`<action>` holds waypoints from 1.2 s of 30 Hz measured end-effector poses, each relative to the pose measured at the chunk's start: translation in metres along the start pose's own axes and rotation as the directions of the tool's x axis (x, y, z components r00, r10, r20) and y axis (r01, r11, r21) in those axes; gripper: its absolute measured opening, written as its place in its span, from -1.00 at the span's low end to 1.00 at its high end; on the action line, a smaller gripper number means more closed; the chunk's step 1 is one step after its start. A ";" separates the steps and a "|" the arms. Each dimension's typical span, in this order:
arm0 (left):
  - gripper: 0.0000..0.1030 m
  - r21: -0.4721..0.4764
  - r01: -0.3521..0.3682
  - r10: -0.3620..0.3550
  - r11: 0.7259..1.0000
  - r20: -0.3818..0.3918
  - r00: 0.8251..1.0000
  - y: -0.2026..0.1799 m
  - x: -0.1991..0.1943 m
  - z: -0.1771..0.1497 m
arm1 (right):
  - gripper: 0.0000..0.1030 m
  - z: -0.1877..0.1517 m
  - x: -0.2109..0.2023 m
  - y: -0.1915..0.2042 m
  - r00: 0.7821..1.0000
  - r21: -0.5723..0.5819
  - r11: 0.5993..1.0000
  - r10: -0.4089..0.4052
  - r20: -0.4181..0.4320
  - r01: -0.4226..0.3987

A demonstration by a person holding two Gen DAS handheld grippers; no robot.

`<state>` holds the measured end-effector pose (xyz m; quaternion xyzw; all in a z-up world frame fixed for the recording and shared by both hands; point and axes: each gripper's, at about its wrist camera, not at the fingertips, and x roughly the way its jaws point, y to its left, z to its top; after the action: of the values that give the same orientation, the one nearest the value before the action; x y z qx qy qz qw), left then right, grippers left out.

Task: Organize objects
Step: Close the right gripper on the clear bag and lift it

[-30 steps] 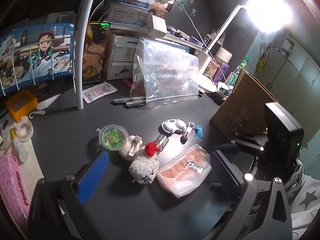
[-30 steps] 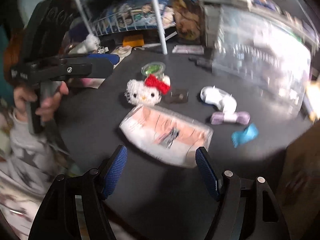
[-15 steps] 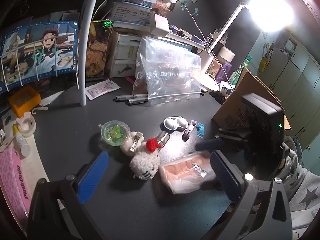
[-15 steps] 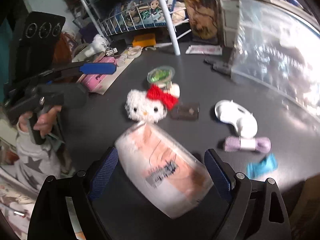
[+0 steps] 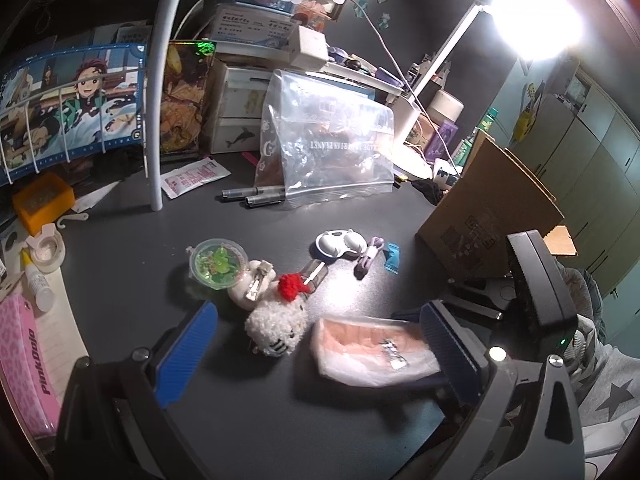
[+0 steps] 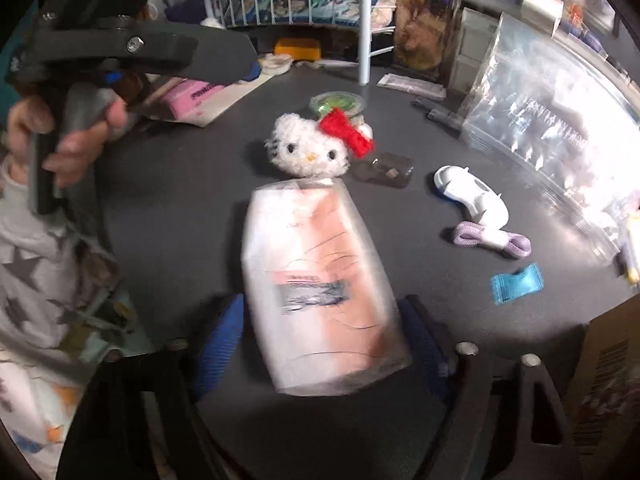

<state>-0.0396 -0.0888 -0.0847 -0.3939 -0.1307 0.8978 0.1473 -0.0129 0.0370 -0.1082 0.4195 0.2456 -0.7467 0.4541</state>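
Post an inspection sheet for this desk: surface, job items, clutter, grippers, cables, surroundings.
Surface: dark grey tabletop, crowded along its back edge.
Job's things: pink soft packet in clear wrap; white plush cat head with red bow just beyond its far end; round green jelly cup, white plastic case, lilac cord bundle and blue candy wrapper nearby.
Clutter: clear zip bag standing, grey pens at its foot, brown cardboard box.
Grippers: left gripper open, empty; right gripper jaws just closing around the packet, pad contact too blurred to confirm.
Cables: thin white cable beside the lit desk lamp.
Surroundings: white wire rack with anime posters; star-print sleeve.
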 end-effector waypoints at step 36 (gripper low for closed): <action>-0.03 0.275 0.067 -0.097 0.959 0.097 0.991 -0.150 -0.013 0.102 | -0.63 0.031 -0.180 -0.013 0.892 0.047 0.960 -0.273 0.361 0.275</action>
<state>-0.0828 0.0324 0.0432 -0.3145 -0.0306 0.9206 0.2295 0.0060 0.1052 0.0611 0.2339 0.2156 -0.8672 0.3832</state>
